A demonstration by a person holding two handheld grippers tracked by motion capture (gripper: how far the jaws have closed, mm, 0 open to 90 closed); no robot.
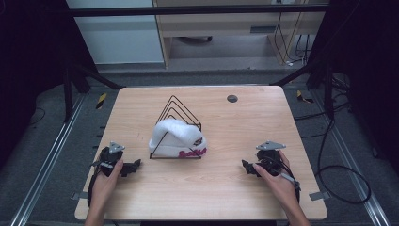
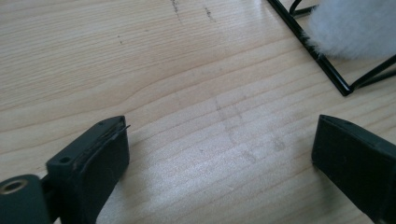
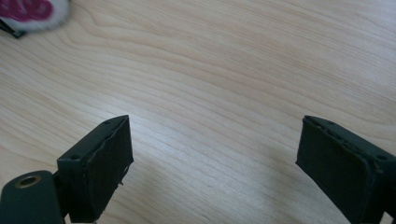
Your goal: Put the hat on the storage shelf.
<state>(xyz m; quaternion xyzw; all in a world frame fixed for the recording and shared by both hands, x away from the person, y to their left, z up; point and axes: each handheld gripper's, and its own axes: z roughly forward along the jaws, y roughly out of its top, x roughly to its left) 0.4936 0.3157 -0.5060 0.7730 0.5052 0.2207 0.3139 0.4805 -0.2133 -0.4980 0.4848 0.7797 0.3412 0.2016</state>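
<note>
With both sets of fingers spread wide and empty, best to close in level on the white fluffy hat (draped over the black wire rack mid-bench), left gripper and right gripper flanking that rack.

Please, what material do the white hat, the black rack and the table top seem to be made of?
The white hat looks like fluffy fleece or plush: its surface is fuzzy and matte, with pink lettering on the brim. The black rack seems to be thin metal wire with a dark, slightly glossy coating. The table top looks like light wood or wood-look laminate, with visible grain and a smooth finish.
</note>
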